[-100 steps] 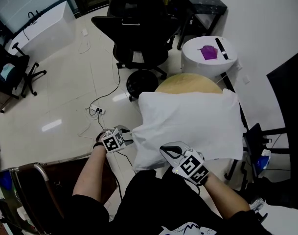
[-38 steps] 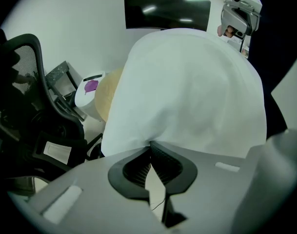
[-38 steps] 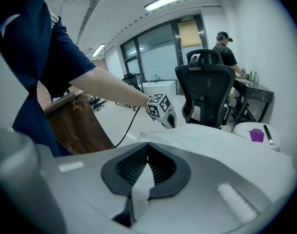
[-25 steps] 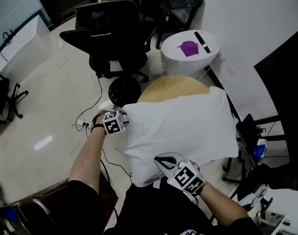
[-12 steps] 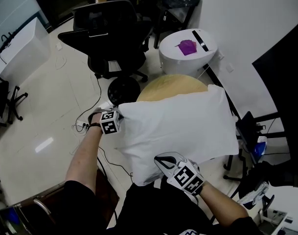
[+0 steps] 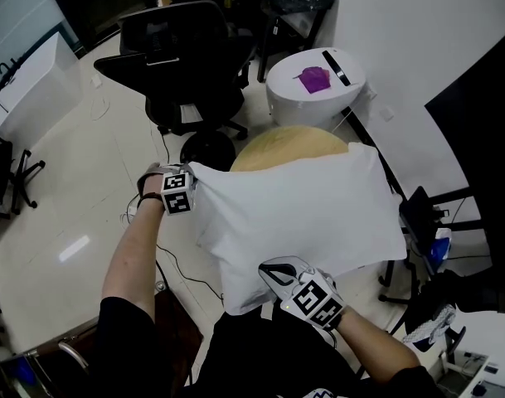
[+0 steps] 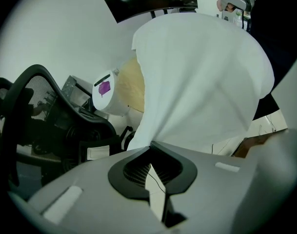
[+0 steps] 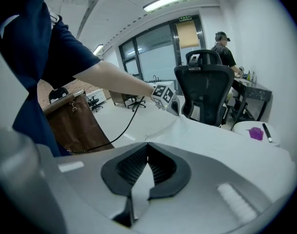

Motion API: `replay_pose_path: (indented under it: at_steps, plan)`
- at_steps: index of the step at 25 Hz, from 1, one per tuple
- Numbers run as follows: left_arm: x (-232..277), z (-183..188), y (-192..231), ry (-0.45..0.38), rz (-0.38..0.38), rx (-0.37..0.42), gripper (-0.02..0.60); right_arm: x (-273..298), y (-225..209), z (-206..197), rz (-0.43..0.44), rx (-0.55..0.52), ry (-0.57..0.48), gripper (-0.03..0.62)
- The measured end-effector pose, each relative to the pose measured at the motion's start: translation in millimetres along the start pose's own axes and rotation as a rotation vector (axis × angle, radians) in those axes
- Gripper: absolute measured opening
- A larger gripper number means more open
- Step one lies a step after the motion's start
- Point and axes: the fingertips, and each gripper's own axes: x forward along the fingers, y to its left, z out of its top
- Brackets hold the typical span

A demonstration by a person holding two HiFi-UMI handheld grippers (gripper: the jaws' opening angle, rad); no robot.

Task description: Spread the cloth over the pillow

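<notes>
Pinching the white cloth (image 6: pixel 310 214) by two corners: far-left one clenched in the left gripper (image 6: pixel 188 173), near one clenched in the right gripper (image 6: pixel 277 274). Stretched open over a yellow round top (image 6: pixel 285 146), mid-scene. Probably halfway: lowering and smoothing left; pillow itself not discernible.

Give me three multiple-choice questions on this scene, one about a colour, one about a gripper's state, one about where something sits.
1. The cloth is: A white; B blue; C striped.
2. The left gripper is: A wide open; B shut on the cloth's corner; C out of view.
3. The purple object lies: A on the cloth; B in the left gripper; C on the white round stand.
Answers: A, white in every view; B, its jaws pinch the fabric in the left gripper view; C, it sits beside a black stick on the stand.
</notes>
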Motion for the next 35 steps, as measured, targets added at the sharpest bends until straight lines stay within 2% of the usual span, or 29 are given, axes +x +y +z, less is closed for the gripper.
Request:
replay_pose_path:
  at_steps: [5, 13, 19, 22, 25, 29, 35]
  plan:
    - [12, -3, 11, 0.030, 0.030, 0.021, 0.000, 3, -1, -3, 0.002, 0.013, 0.005, 0.008]
    - [46, 3, -12, 0.038, -0.047, 0.001, 0.000, -2, -11, -12, -0.017, 0.042, 0.010, 0.008]
    - [49, 0, -8, 0.048, -0.043, -0.051, 0.000, -12, -21, -17, -0.033, 0.065, 0.002, 0.008]
    - [40, 1, -1, 0.033, -0.016, -0.086, 0.000, -19, -26, -16, -0.049, 0.078, -0.015, 0.008]
    - [25, 6, 9, 0.003, 0.043, -0.133, 0.000, -27, -32, -15, -0.064, 0.085, -0.030, 0.008]
    - [-6, 23, 20, -0.067, 0.109, -0.209, 0.000, -38, -38, -12, -0.084, 0.082, -0.054, 0.008]
    - [-61, 62, 27, -0.187, 0.189, -0.276, 0.000, -64, -46, -4, -0.113, 0.070, -0.093, 0.008]
